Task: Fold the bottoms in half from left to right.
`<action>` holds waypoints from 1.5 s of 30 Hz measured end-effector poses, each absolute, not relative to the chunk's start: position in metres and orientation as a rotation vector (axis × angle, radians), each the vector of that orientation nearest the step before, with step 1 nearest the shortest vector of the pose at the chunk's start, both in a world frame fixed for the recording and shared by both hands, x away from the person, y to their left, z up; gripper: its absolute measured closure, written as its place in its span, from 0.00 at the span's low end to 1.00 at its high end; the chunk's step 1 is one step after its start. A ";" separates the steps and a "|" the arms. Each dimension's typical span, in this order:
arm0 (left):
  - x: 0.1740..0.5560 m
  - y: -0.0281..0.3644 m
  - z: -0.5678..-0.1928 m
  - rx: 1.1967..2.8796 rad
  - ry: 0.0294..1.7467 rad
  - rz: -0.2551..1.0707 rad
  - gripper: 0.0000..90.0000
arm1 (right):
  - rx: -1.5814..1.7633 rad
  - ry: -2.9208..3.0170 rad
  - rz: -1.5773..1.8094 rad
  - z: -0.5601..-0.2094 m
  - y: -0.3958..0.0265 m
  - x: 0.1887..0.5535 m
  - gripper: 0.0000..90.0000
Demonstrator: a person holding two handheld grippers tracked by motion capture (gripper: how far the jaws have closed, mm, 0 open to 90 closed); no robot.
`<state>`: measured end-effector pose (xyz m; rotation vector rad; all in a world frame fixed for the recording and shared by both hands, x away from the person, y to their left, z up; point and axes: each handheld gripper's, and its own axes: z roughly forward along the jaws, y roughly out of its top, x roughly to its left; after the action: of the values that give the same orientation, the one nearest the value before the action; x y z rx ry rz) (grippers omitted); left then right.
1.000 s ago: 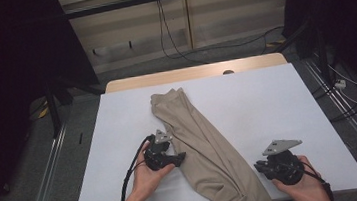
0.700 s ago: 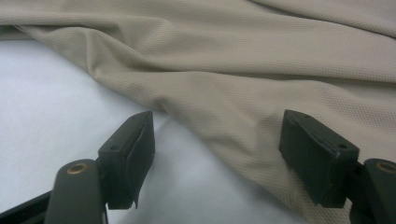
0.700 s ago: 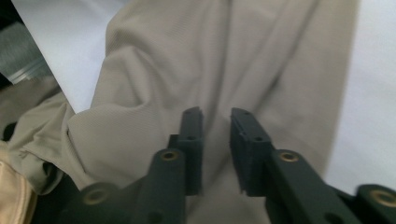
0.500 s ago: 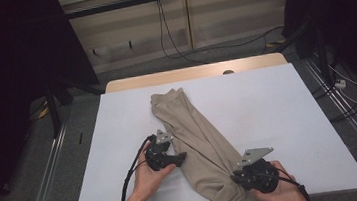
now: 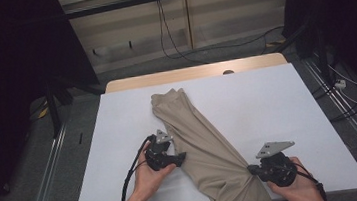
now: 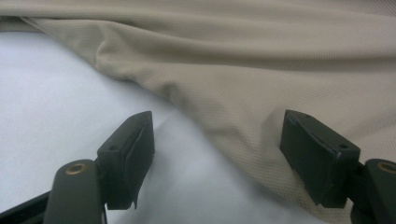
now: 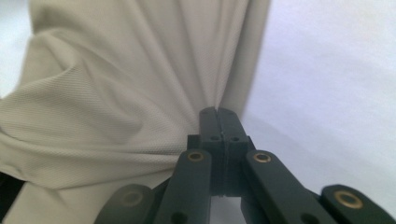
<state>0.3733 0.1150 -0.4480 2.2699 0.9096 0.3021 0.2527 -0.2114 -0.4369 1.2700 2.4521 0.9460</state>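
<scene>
A long beige cloth lies slantwise on the white table, and its near end hangs over the front edge. My left gripper is open at the cloth's left edge. In the left gripper view one jaw stands over the bare table and the other over the cloth, with the hem between them. My right gripper is at the cloth's right edge near the front. Its jaws have just been closing and are shut on a pinch of the fabric, as the right gripper view shows.
A wooden strip borders the table's far edge. Cables trail on the floor behind it, and metal rails run along both sides. White tabletop lies bare on both sides of the cloth.
My right gripper went left to the cloth's right edge, then drew back slightly to the right with fabric pinched. The left hand and gripper have stayed put.
</scene>
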 end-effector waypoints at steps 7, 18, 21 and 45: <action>0.339 0.106 -0.435 2.312 0.826 0.189 0.40 | 1.331 2.438 0.943 -0.440 -0.218 0.258 0.91; 0.299 0.087 -0.432 2.330 0.686 0.162 0.52 | 1.329 2.449 0.971 -0.441 -0.210 0.281 0.80; 0.301 0.081 -0.429 2.311 0.668 0.161 0.52 | 1.328 2.455 0.984 -0.441 -0.208 0.292 0.74; 0.277 0.092 -0.437 2.381 0.599 0.102 0.99 | 1.328 2.493 1.011 -0.438 -0.202 0.279 1.00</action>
<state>0.2767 0.0918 -0.4367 2.3808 0.5992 0.1017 0.2789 -0.2019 -0.4384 1.3278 2.4931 1.0113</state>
